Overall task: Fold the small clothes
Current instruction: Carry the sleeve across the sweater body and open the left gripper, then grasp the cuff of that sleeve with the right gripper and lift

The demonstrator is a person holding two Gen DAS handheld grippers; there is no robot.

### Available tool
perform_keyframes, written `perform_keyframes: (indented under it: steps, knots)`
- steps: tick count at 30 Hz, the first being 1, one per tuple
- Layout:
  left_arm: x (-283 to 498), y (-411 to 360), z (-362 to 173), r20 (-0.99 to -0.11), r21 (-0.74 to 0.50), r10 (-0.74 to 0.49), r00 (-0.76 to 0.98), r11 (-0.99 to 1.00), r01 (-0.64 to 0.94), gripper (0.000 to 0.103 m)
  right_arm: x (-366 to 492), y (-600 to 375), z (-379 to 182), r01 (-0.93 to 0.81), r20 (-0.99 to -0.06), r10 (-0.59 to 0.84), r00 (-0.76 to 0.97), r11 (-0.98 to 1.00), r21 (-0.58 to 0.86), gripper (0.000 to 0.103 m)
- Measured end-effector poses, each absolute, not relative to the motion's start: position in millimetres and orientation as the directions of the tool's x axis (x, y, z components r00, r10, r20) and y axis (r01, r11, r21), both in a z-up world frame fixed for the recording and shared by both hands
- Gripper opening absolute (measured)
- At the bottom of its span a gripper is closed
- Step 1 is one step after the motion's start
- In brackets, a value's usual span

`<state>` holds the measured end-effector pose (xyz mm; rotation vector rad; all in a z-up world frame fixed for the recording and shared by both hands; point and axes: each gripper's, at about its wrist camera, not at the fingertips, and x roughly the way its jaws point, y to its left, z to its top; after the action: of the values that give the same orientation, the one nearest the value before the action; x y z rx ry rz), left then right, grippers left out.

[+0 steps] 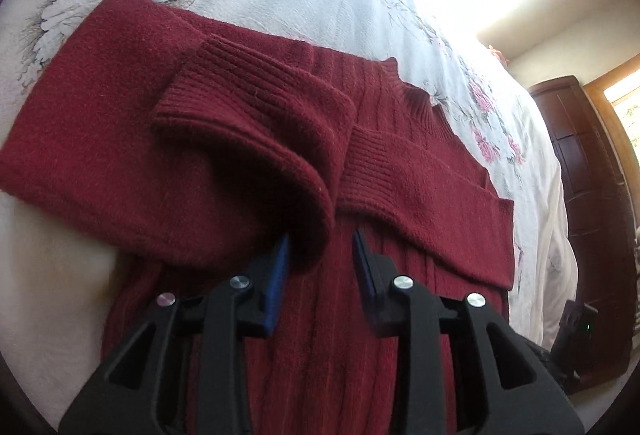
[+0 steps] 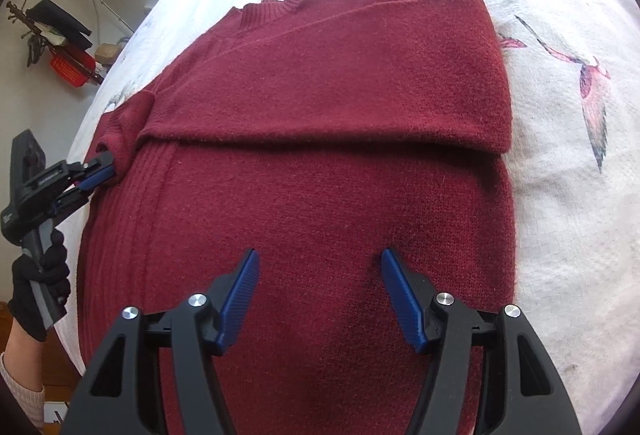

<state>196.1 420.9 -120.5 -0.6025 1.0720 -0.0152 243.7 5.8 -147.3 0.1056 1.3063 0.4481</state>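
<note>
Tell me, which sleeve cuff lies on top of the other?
The cuff nearer the left gripper lies on top. Its ribbed end overlaps the other cuff, which lies flat on the sweater.

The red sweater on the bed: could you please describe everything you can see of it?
The red sweater is a dark red knit, fuzzy, with ribbed cuffs, a ribbed collar and a ribbed body panel. It lies flat on the floral bedspread, both sleeves folded across its body. The left claw is open at one sleeve's edge; the right claw is open just above the body.
</note>
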Motion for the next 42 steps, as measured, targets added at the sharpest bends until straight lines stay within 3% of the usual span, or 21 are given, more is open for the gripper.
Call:
perform_keyframes:
  steps: [3,8,13,21,23,27,28,35,42]
  knots:
    - [173,446,-98,-0.827,-0.380,-0.195,0.527,0.885,-0.270,0.041,251,28,-134,-0.287,-0.896,0.409,0.173,0.891,0.351,0.065]
    - [162,488,-92,-0.862,-0.239,-0.030,0.505,0.904,-0.354,0.042,276,109,-112,-0.344,-0.859,0.500,0.111,0.830,0.439,0.066]
    - [180,503,-110,-0.885,-0.229,-0.014,0.466,0.883,-0.410,0.043,299,205,-109,-0.380,-0.839,0.543,0.038,0.784,0.490,0.068]
    - [196,518,-127,-0.897,-0.239,-0.027,0.442,0.870,-0.431,0.043,323,288,-146,-0.270,-0.830,0.553,-0.063,0.791,0.548,0.069]
    - [192,521,-127,-0.890,-0.260,-0.043,0.453,0.866,-0.428,0.043,324,294,-159,-0.234,-0.814,0.573,-0.097,0.782,0.578,0.063]
    - [186,522,-120,-0.880,-0.290,-0.068,0.469,0.861,-0.419,0.043,322,301,-162,-0.287,-0.851,0.521,-0.070,0.806,0.517,0.026]
    - [185,522,-116,-0.877,-0.293,-0.067,0.476,0.860,-0.419,0.044,321,300,-159,-0.310,-0.854,0.516,-0.062,0.804,0.508,0.022]
    - [186,519,-88,-0.837,-0.319,-0.044,0.546,0.849,-0.421,0.048,321,248,-104,-0.349,-0.788,0.615,0.040,0.747,0.565,0.019]
    - [206,479,-93,-0.845,-0.303,-0.065,0.531,0.876,-0.375,0.048,327,181,-64,-0.367,-0.802,0.566,0.193,0.799,0.475,0.019]
